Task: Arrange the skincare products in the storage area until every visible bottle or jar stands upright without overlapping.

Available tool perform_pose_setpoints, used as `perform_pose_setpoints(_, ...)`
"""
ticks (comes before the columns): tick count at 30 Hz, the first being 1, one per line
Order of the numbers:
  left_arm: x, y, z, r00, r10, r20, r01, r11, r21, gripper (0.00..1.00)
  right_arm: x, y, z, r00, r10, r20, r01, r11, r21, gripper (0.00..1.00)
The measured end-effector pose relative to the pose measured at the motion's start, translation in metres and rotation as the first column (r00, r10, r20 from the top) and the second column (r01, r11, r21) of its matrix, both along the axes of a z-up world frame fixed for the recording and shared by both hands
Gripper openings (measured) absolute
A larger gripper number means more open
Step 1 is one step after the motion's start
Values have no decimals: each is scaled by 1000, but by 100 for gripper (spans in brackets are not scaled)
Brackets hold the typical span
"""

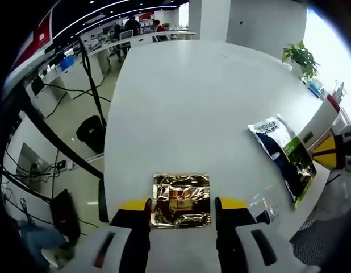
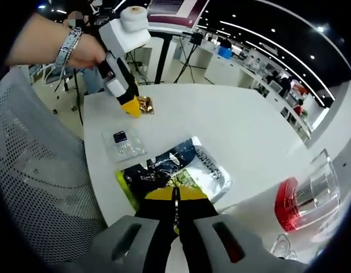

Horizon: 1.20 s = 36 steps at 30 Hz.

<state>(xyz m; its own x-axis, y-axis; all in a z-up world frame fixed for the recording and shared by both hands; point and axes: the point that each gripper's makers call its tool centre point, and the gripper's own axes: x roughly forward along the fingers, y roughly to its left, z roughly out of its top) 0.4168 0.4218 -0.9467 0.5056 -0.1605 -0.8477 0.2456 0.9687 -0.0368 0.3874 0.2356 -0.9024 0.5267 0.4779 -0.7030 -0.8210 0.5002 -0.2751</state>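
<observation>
On a broad white counter (image 1: 181, 102) in an open-plan office, the left tool (image 1: 181, 211) stands with its yellow-tipped black jaws spread wide, one on either side of a crinkled gold foil sachet (image 1: 181, 200) that lies flat near the counter's edge; the jaws flank the sachet without clearly pressing it. To its right, seen in the left gripper view, a small clear plastic sachet (image 1: 259, 206) lies flat, and farther right a glossy flat pouch printed in black, white and green (image 1: 283, 153) rests near the counter's far edge. In the right gripper view, the right tool (image 2: 176, 196) has its jaws pressed together just above that pouch, with nothing visibly between them. Beyond it, a person's hand (image 2: 84, 54) wearing a metal wristband holds the left tool down at the gold sachet. At lower right of that view sits a clear glass jar with a red cap (image 2: 306, 196), lying on its side.
</observation>
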Motion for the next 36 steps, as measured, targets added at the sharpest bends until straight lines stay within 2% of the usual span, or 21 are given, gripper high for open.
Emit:
perform_pose_setpoints(5, 1, 6, 2, 998, 55, 1, -55, 998, -2, 40, 0, 1, 2, 1000, -1, -2, 1, 1000, 12, 0)
perform_pose_setpoints(7, 3, 6, 8, 996, 92, 20, -91, 995, -30, 40, 1, 1, 5, 1000, -7, -3, 7, 1000, 29, 0)
perform_pose_setpoints(10, 4, 4, 20, 994, 94, 52, -91, 994, -66, 40, 2, 2, 10, 1000, -16, -4, 17, 998, 64, 0)
perform_pose_setpoints(12, 3, -1, 30, 991, 93, 92, -87, 994, -68, 40, 3, 6, 17, 1000, -23, -6, 24, 993, 116, 0)
perform_pose_setpoints(15, 3, -10, 43, 986, 99, 134, -84, 990, -116, 40, 3, 12, 28, 1000, -23, -5, 23, 981, 191, 0)
perform_pose_setpoints(17, 2, -19, 55, 980, 89, 176, -64, 987, -145, 40, 2, 20, 43, 1000, -15, 3, 14, 958, 285, 1)
perform_pose_setpoints(20, -3, -34, 74, 969, 51, 240, -13, 987, -159, 40, 1, 25, 58, 1000, -10, 4, 8, 931, 366, 1)
perform_pose_setpoints(24, -10, -51, 98, 949, 46, 313, 20, 979, -205, 40, -2, 31, 77, 999, -9, -48, 31, 870, 492, 3)
perform_pose_setpoints(25, -14, -57, 106, 942, 46, 333, 30, 975, -220, 40, -3, 33, 84, 996, -5, -85, 50, 838, 544, 4)
perform_pose_setpoints(28, -21, -67, 117, 930, 26, 367, 58, 975, -216, 40, -4, 34, 96, 989, -3, -148, 96, 774, 625, 11)
perform_pose_setpoints(29, -25, -72, 121, 925, 15, 379, 70, 975, -210, 40, -4, 35, 102, 986, 8, -167, 106, 744, 660, 12)
perform_pose_setpoints(30, -29, -78, 124, 921, 2, 391, 85, 975, -206, 40, -5, 35, 106, 981, 16, -192, 122, 719, 685, 15)
perform_pose_setpoints(31, -31, -82, 127, 915, -6, 403, 95, 975, -202, 40, -5, 35, 108, 978, 18, -206, 135, 704, 698, 16)
perform_pose_setpoints(32, -34, -88, 132, 904, -20, 427, 113, 974, -194, 40, -4, 34, 109, 976, 13, -219, 149, 693, 705, 18)
perform_pose_setpoints(34, -38, -95, 136, 894, -33, 448, 134, 972, -195, 40, -4, 34, 110, 973, 17, -230, 156, 687, 710, 17)
perform_pose_setpoints(36, -42, -105, 138, 883, -76, 463, 180, 966, -186, 40, -6, 35, 113, 967, 34, -254, 168, 662, 730, 17)
